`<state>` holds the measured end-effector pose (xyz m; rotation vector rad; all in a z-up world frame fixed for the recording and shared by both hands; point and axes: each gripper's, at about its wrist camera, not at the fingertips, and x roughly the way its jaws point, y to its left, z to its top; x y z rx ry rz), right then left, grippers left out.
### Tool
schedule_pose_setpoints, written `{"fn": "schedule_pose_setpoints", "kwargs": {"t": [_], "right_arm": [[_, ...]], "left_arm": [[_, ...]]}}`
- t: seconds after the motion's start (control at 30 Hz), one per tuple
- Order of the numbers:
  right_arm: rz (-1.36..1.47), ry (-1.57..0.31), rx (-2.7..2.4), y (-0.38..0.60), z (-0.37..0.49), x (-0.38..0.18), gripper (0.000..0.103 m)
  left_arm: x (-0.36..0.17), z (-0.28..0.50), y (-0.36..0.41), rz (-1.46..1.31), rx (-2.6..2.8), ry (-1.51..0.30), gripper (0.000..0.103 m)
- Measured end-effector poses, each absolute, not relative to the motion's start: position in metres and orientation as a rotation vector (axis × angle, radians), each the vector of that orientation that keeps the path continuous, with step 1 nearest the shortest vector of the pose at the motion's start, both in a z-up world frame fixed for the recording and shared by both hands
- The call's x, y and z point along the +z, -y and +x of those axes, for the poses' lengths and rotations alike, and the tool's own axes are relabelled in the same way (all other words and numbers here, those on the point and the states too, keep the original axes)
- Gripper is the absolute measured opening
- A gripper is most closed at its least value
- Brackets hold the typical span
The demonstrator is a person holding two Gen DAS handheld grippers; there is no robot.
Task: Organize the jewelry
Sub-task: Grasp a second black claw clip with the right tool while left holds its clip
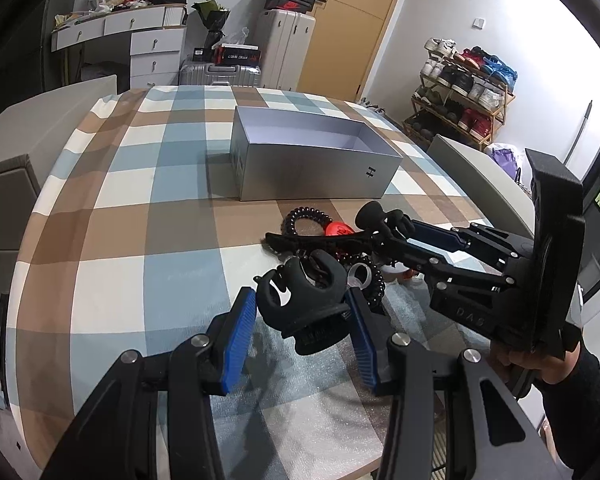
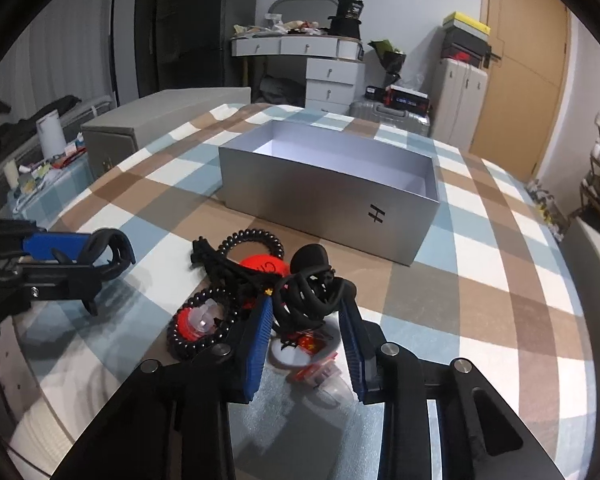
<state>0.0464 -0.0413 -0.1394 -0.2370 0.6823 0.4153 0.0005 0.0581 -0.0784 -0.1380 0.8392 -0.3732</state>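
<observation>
A matte black claw hair clip (image 1: 304,296) sits pinched between the blue pads of the left hand-held gripper (image 1: 306,322), lifted just above the checked counter (image 1: 140,184). The right hand-held gripper (image 2: 306,326) clamps a second black claw clip (image 2: 312,288) over the jewelry pile (image 2: 220,300), near the open silver box (image 2: 332,192).

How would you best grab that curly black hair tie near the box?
Pinch the hair tie at its far arc, coming from above on the box side. That part lies bare on the cloth; its near side is tangled with the black clips.
</observation>
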Motion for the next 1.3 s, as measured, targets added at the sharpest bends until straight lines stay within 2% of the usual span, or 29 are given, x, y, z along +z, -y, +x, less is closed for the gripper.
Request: {"fn": "schedule_pose_setpoints", "kwargs": {"t": [0.27, 0.37, 0.4, 0.43, 0.73, 0.77, 0.8, 1.0, 1.1, 1.17, 1.2, 1.23, 1.3], "right_arm": [[-0.157, -0.63, 0.429, 0.056, 0.038, -0.127, 0.032], [-0.115, -0.609, 0.439, 0.063, 0.036, -0.121, 0.031], [-0.103, -0.607, 0.442, 0.065, 0.036, -0.12, 0.025], [-0.095, -0.608, 0.442, 0.067, 0.037, -0.12, 0.024], [-0.013, -0.642, 0.458, 0.082, 0.043, -0.123, 0.023], [0.002, -0.638, 0.466, 0.085, 0.043, -0.122, 0.019], [0.016, -0.639, 0.475, 0.087, 0.043, -0.122, 0.002], [0.048, -0.667, 0.471, 0.096, 0.051, -0.125, 0.0], [0.062, -0.654, 0.437, 0.102, 0.052, -0.124, 0.005], [0.078, -0.63, 0.402, 0.109, 0.053, -0.12, 0.025], [0.084, -0.618, 0.379, 0.112, 0.054, -0.119, 0.055], [0.092, -0.6, 0.356, 0.116, 0.054, -0.117, 0.076], [0.09, -0.59, 0.337, 0.12, 0.057, -0.116, 0.078]], "left_arm": [[-0.078, 0.001, -0.058, -0.139, -0.368, -0.839, 0.04], [-0.076, 0.002, -0.058, -0.14, -0.362, -0.835, 0.04], [-0.075, 0.002, -0.058, -0.14, -0.361, -0.83, 0.04], [-0.074, 0.002, -0.057, -0.137, -0.362, -0.825, 0.04], [-0.068, 0.008, -0.05, -0.117, -0.362, -0.81, 0.04], [-0.067, 0.009, -0.049, -0.117, -0.361, -0.811, 0.04], [-0.068, 0.009, -0.049, -0.117, -0.36, -0.812, 0.04], [-0.065, 0.015, -0.05, -0.137, -0.343, -0.81, 0.04], [-0.064, 0.016, -0.049, -0.136, -0.341, -0.809, 0.04], [-0.064, 0.017, -0.048, -0.134, -0.342, -0.811, 0.04], [-0.064, 0.017, -0.048, -0.134, -0.342, -0.812, 0.04], [-0.065, 0.018, -0.047, -0.132, -0.343, -0.814, 0.04], [-0.065, 0.018, -0.045, -0.127, -0.343, -0.819, 0.04]]}}
